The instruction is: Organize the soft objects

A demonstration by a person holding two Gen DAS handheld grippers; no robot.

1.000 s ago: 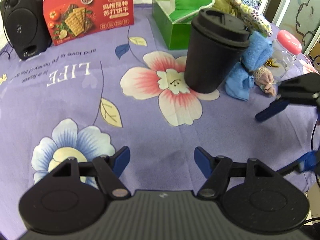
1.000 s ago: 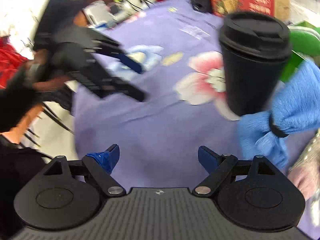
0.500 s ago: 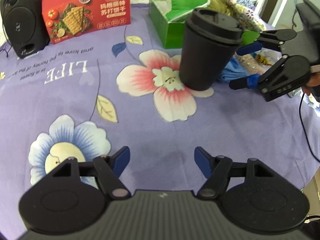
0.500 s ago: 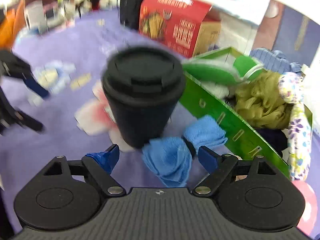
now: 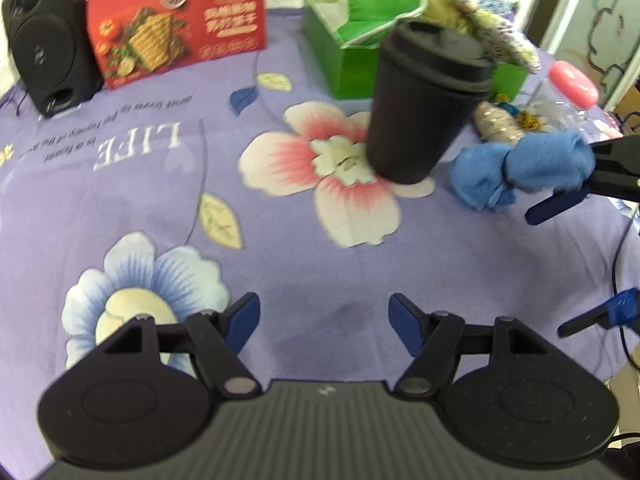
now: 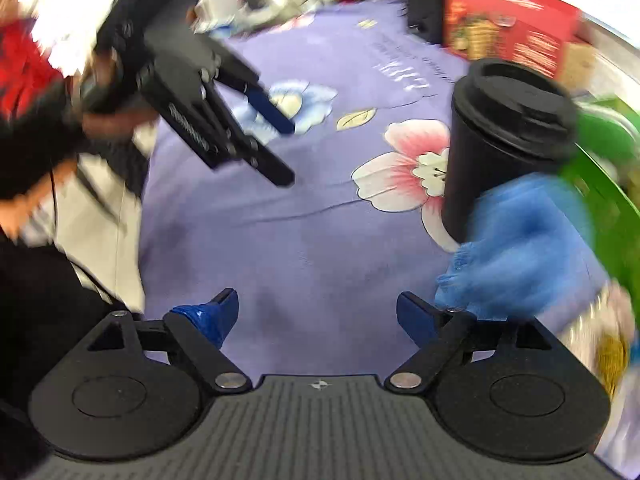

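Observation:
A blue fluffy cloth tied in the middle (image 5: 520,170) lies on the purple flowered tablecloth, right of a black lidded cup (image 5: 424,100). In the right wrist view the blue cloth (image 6: 524,248) sits just past my right finger, blurred. My right gripper (image 6: 318,318) is open and empty; its fingers (image 5: 560,200) show beside the cloth in the left wrist view. My left gripper (image 5: 324,322) is open and empty over the near cloth. A green box (image 5: 348,56) behind the cup holds soft items.
A red cracker box (image 5: 180,28) and a black speaker (image 5: 44,40) stand at the back left. A pink-lidded clear jar (image 5: 568,88) and a small glittery pouch (image 5: 496,124) lie right of the cup. The table edge runs on the right.
My right gripper swung back from above the green box down to the table beside the blue cloth. The blue cloth now lies further right of the cup. My left gripper stayed nearly still.

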